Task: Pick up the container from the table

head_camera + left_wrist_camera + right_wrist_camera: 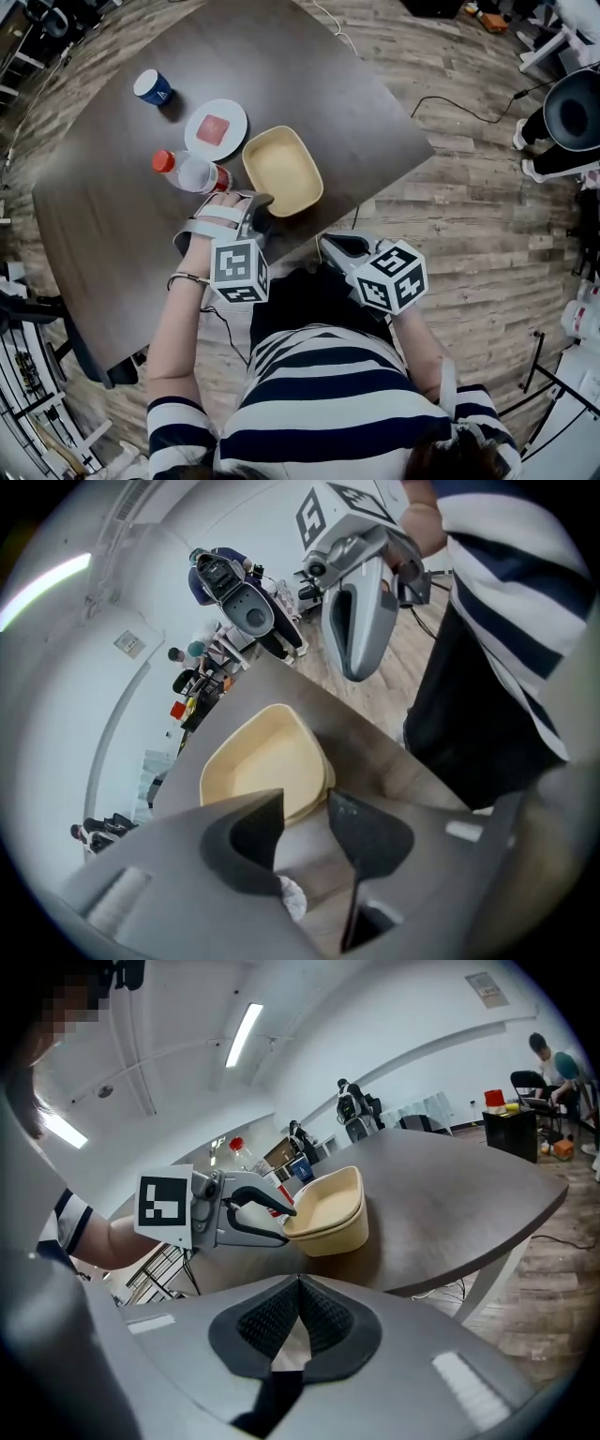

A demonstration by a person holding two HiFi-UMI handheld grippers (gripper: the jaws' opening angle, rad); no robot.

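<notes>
The container (282, 170) sits on the bench (309, 75) straight ahead of the left hand-held gripper (259, 201), its near rim at the tips (whether they touch cannot be told). A bottle (192, 173) stands to the left of that hand-held gripper, just beside the container. A plate (216, 129) lies behind the bottle, and a cup (152, 87) stands farther back and to the left. The right hand-held gripper (325, 242) is off the bench edge, to the right of the left one and nearer the person.
</notes>
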